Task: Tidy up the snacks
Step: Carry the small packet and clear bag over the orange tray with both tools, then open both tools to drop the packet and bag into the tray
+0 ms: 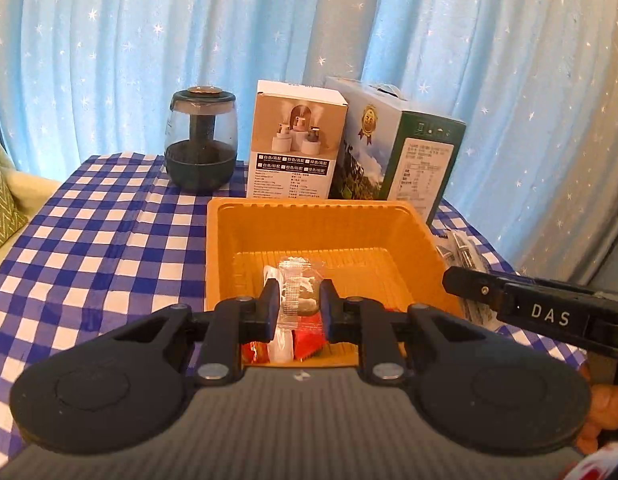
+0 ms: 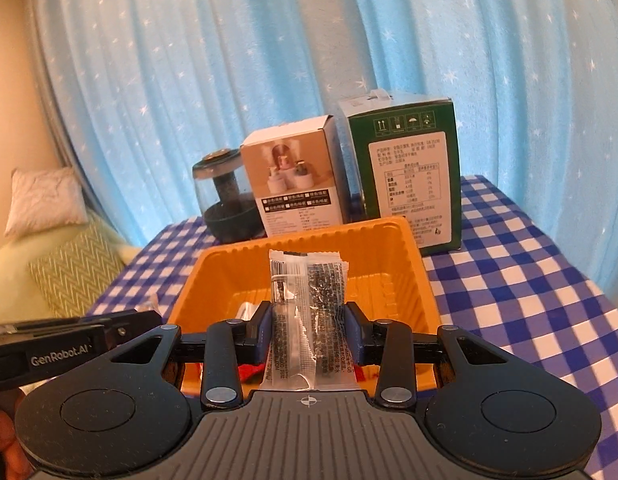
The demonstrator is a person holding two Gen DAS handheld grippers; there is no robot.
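Over an orange tray on checked cloth, left gripper clamped on a clear-wrapped snack, right gripper clamped on a black-printed sachet, red packets, possibly sweets, in the tray, two boxes and a glass jar behind the tray.

My two wrist views: both close, facing the curtain across the table; shared: orange tray, boxes.

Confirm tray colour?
Orange. The tray shows best in the left wrist view, sitting on the blue-and-white checked tablecloth.
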